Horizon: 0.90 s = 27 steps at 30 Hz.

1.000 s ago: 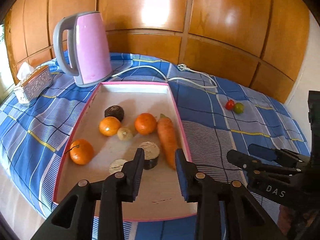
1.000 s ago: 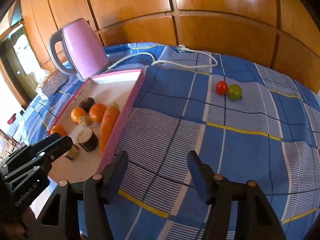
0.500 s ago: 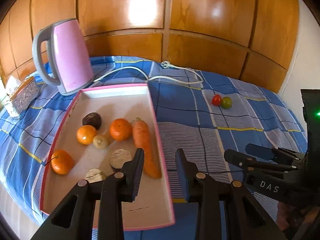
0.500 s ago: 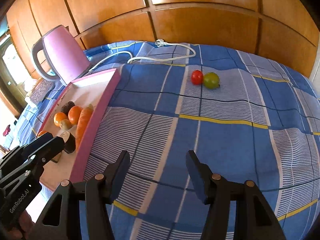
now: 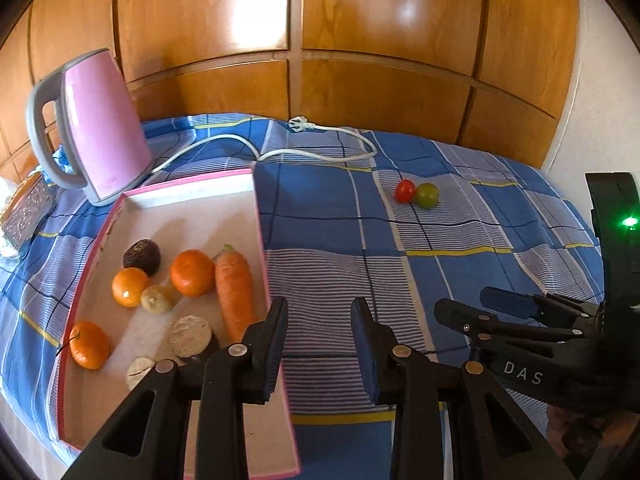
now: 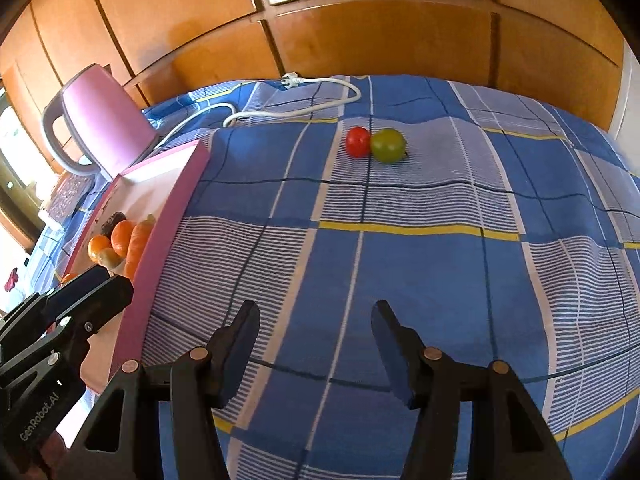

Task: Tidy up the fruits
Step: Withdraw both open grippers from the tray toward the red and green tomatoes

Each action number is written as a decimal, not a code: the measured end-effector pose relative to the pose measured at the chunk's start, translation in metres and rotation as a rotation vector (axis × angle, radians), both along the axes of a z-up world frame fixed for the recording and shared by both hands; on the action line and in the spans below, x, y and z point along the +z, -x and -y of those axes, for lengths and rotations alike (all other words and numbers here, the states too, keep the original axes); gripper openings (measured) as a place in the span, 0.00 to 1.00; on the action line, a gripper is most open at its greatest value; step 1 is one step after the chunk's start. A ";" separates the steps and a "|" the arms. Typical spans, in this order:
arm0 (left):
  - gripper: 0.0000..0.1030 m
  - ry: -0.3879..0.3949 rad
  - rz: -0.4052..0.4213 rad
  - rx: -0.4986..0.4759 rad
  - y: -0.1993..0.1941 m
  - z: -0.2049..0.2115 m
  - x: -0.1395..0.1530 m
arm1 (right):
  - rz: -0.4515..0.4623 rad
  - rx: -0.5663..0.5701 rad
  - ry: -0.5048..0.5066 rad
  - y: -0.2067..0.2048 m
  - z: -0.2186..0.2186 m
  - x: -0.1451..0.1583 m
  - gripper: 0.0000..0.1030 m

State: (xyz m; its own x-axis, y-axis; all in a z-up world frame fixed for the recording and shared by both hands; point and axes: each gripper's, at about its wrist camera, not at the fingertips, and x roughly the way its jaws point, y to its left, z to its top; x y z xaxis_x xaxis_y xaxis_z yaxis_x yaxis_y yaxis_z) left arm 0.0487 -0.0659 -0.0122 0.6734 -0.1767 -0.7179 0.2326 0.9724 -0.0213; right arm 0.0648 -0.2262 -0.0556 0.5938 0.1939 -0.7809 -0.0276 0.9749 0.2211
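Black left tool (image 5: 319, 336) and right tool (image 6: 314, 342), tilted downward, empty, above blue cloth (image 6: 400, 280)

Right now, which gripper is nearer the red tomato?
Right. The right gripper faces the red tomato across open cloth; the left gripper sits farther off, by the tray edge.

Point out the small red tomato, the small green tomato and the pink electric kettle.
Small round red tomato (image 6: 358, 142): right wrist view, middle of its skin.
Small round green tomato (image 6: 387, 145): right wrist view, its front.
Pink electric kettle (image 5: 104, 128): left wrist view, body side.
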 end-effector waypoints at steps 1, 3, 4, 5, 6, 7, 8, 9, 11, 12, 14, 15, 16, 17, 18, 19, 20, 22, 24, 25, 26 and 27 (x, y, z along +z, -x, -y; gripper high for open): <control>0.32 0.000 -0.003 -0.003 -0.001 0.002 0.000 | -0.002 -0.003 -0.001 0.000 0.002 -0.001 0.57; 0.32 -0.001 -0.008 -0.008 -0.004 0.006 -0.001 | -0.005 -0.009 -0.002 -0.002 0.004 -0.001 0.57; 0.32 -0.001 -0.009 -0.009 -0.006 0.007 -0.002 | -0.006 -0.013 -0.003 -0.003 0.006 -0.001 0.57; 0.32 -0.001 -0.011 -0.010 -0.007 0.008 -0.003 | -0.007 -0.015 -0.004 -0.004 0.007 -0.001 0.57; 0.32 -0.001 -0.013 -0.009 -0.009 0.010 -0.003 | -0.007 -0.017 -0.004 -0.005 0.009 -0.001 0.57; 0.32 -0.001 -0.016 -0.009 -0.011 0.012 -0.004 | -0.007 -0.019 -0.003 -0.006 0.010 -0.001 0.57; 0.32 -0.001 -0.019 -0.010 -0.013 0.013 -0.005 | -0.007 -0.022 -0.001 -0.008 0.011 -0.001 0.57; 0.32 -0.001 -0.022 -0.012 -0.014 0.014 -0.006 | -0.007 -0.026 0.000 -0.009 0.013 0.000 0.57; 0.32 0.000 -0.027 -0.017 -0.017 0.018 -0.007 | -0.009 -0.032 0.002 -0.012 0.015 0.000 0.57; 0.32 0.000 -0.030 -0.022 -0.019 0.020 -0.008 | -0.011 -0.036 0.006 -0.014 0.017 0.000 0.57; 0.32 -0.002 -0.034 -0.028 -0.022 0.024 -0.010 | -0.014 -0.041 0.008 -0.017 0.019 -0.001 0.57; 0.32 0.000 -0.038 -0.031 -0.024 0.026 -0.011 | -0.015 -0.044 0.008 -0.019 0.020 -0.001 0.57; 0.32 0.002 -0.041 -0.032 -0.026 0.027 -0.012 | -0.016 -0.046 0.008 -0.020 0.021 -0.002 0.57; 0.32 0.003 -0.043 -0.031 -0.027 0.028 -0.013 | -0.016 -0.047 0.008 -0.021 0.022 -0.002 0.57; 0.32 0.005 -0.048 -0.032 -0.030 0.030 -0.014 | -0.016 -0.048 0.010 -0.022 0.024 -0.002 0.57; 0.32 0.007 -0.053 -0.032 -0.032 0.031 -0.015 | -0.015 -0.049 0.013 -0.023 0.024 -0.002 0.57; 0.32 0.011 -0.059 -0.031 -0.034 0.032 -0.016 | -0.014 -0.049 0.015 -0.024 0.025 -0.002 0.57; 0.32 0.015 -0.063 -0.031 -0.039 0.034 -0.017 | -0.013 -0.054 0.021 -0.029 0.028 -0.002 0.57; 0.32 0.021 -0.063 -0.032 -0.043 0.037 -0.017 | -0.011 -0.064 0.026 -0.033 0.032 -0.002 0.57; 0.32 0.025 -0.063 -0.033 -0.046 0.038 -0.017 | -0.010 -0.069 0.028 -0.035 0.034 -0.001 0.57; 0.32 0.028 -0.064 -0.034 -0.048 0.039 -0.018 | -0.009 -0.073 0.029 -0.037 0.036 -0.001 0.55; 0.32 0.032 -0.066 -0.035 -0.051 0.041 -0.018 | -0.007 -0.076 0.031 -0.041 0.038 -0.001 0.53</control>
State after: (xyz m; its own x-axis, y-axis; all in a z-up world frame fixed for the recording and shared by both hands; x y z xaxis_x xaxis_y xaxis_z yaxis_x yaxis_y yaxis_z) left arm 0.1002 -0.1068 -0.0301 0.6178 -0.2231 -0.7540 0.2639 0.9621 -0.0684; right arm 0.1059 -0.2643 -0.0563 0.6005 0.1236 -0.7900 0.0485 0.9805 0.1903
